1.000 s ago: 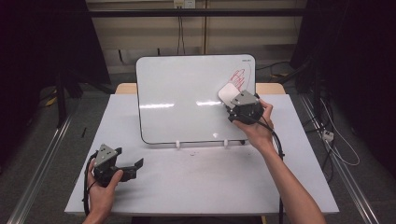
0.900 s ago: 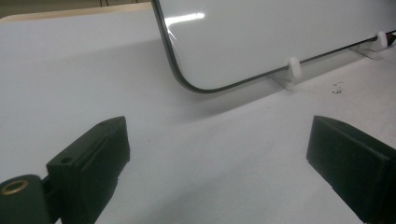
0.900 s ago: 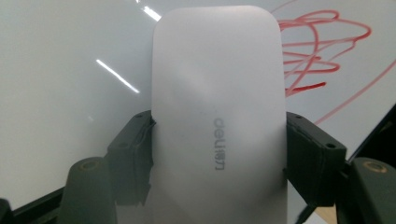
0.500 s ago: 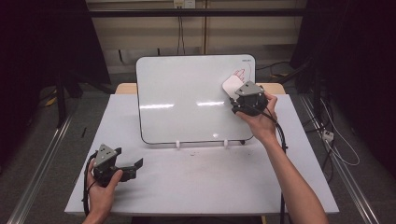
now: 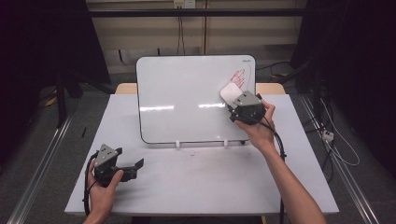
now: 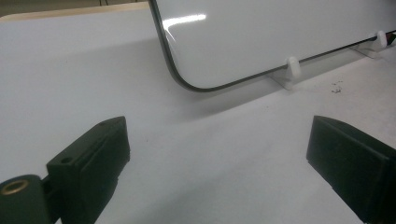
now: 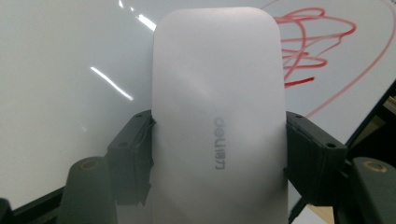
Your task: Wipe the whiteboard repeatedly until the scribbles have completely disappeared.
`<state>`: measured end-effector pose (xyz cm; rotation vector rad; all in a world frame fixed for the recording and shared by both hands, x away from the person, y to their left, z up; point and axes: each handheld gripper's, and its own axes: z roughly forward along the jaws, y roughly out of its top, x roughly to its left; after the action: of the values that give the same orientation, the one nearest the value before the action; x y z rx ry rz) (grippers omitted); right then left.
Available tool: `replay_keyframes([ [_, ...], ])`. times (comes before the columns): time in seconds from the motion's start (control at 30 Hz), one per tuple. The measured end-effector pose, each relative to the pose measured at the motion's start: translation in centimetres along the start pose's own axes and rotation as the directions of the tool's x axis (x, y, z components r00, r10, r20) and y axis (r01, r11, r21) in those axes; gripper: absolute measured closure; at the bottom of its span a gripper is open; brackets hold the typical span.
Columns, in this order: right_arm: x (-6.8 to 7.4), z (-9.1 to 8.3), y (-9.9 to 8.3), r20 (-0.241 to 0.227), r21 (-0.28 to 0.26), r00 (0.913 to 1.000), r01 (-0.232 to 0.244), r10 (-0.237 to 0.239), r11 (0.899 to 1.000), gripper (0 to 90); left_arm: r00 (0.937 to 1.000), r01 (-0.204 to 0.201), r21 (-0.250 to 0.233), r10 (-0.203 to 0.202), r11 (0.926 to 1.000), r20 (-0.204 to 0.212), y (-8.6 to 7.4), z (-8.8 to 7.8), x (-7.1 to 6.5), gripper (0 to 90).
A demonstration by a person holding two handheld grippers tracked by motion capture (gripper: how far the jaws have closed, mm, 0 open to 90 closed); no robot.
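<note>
Since a second ago the right hand-held gripper has slid a little up the board, carrying the eraser closer to the red scribble; the left hand-held gripper has kept its place near the front left corner of the bench.

From the right gripper view, the right hand-held gripper has its jaws clamped on the two long sides of the eraser, one jaw on each flank. The eraser is white, with rounded corners and grey lettering on its back, and it juts out ahead of the jaws. Its flat face lies against the board, and its far end sits just below and beside the scribble, which fills the board's upper right corner. In the high view the person's right hand holds this gripper up against the board's right part, above the far right part of the bench.

The left hand-held gripper stands wide open with nothing between its jaws, low over the bare bench. Its jaws point toward the board's lower left corner, well apart from it. The left hand grips it at the front edge.

The board stands tilted back on small white feet along the middle of the bench.
</note>
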<state>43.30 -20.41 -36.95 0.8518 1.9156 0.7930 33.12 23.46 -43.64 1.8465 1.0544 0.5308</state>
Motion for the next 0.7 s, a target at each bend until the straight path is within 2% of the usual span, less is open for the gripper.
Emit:
replay_keyframes([
  [0.33, 1.7, -0.3, -0.9, -0.021, 0.006, 0.9993, 0.032, -0.032, 0.999, 31.4, 1.0000, 0.005, -0.005, -0.005, 1.0000, -0.004, 0.0, -0.1, 0.1, 6.0],
  [0.6, 4.5, -0.7, -2.2, -0.058, 0.008, 0.9952, 0.080, -0.079, 0.997, 31.5, 1.0000, 0.004, 0.001, -0.004, 1.0000, -0.001, 0.0, 0.0, -0.1, 6.0],
  [0.63, 4.5, -0.7, -2.2, -0.058, 0.008, 0.9952, 0.080, -0.079, 0.997, 31.5, 1.0000, 0.004, 0.001, -0.004, 1.0000, -0.004, 0.0, 0.0, -0.1, 6.0],
  [0.67, 5.1, -0.9, -2.6, -0.069, 0.009, 0.9930, 0.097, -0.096, 0.995, 31.5, 1.0000, -0.002, 0.004, 0.002, 1.0000, -0.005, 0.0, 0.0, -0.1, 6.0],
  [0.7, 5.1, -0.9, -2.6, -0.069, 0.009, 0.9930, 0.097, -0.096, 0.995, 31.5, 1.0000, 0.002, 0.004, -0.002, 1.0000, 0.000, 0.0, 0.1, -0.2, 6.0],
])
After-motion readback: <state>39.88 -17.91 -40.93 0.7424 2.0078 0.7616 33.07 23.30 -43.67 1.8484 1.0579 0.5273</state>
